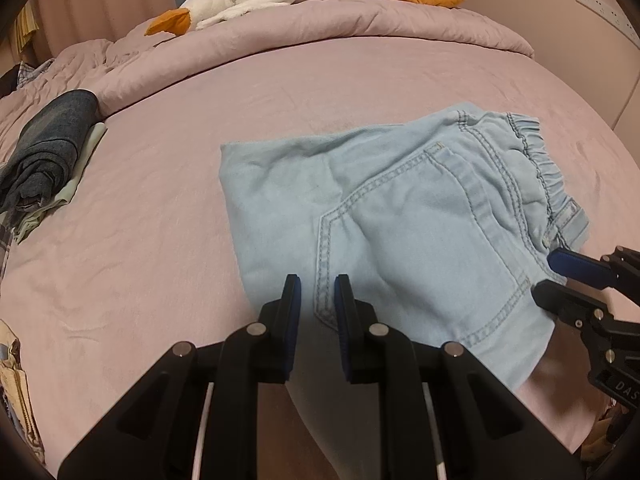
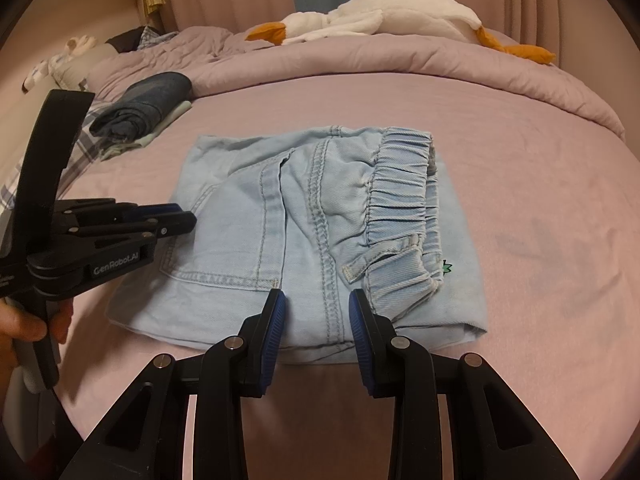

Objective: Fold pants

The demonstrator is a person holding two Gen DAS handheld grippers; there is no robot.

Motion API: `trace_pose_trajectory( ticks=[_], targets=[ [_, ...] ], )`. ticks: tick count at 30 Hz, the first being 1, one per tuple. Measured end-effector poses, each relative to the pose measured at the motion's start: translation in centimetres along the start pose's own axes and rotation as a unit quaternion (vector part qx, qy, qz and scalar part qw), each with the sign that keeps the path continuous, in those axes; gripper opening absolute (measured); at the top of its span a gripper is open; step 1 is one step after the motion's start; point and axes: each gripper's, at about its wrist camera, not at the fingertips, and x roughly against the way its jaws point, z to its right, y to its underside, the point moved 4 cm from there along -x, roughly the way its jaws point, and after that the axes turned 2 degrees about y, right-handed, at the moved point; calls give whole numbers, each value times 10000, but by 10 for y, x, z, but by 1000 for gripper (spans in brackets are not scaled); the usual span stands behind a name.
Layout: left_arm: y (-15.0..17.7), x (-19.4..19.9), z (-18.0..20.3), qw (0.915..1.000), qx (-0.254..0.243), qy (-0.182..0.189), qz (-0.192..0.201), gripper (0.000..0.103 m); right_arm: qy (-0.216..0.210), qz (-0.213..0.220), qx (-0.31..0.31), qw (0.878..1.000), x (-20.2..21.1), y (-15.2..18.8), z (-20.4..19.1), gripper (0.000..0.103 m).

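Note:
Light blue denim pants [image 1: 400, 216] lie folded into a compact rectangle on the pink bed, elastic waistband [image 2: 404, 184] on top at the right. My left gripper [image 1: 317, 280] is open and empty, just above the near left edge of the pants; it shows from the side in the right wrist view [image 2: 176, 218]. My right gripper [image 2: 317, 300] is open and empty, hovering over the near edge of the pants by the back seam; it shows in the left wrist view [image 1: 552, 276] at the pants' right corner.
A folded dark denim garment [image 2: 144, 100] on pale cloth lies at the far left of the bed [image 2: 520, 160]. A white plush goose [image 2: 380, 16] lies on the rolled pink duvet [image 2: 360, 64] at the back. Crumpled clothes lie at the left edge [image 1: 16, 380].

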Motion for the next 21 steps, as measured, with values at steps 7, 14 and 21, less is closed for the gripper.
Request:
trace_pose_trajectory(
  ticks=[7, 14, 21],
  targets=[
    [11, 8, 4, 10000, -15, 30, -27, 16, 20, 12, -54, 10000, 1, 1, 1, 33],
    [29, 18, 7, 9999, 10, 118, -93, 16, 40, -8, -88, 10000, 2, 1, 1, 33],
    [42, 27, 11, 9997, 45, 204, -108, 16, 63, -33, -93, 9999, 1, 0, 0, 33]
  ],
)
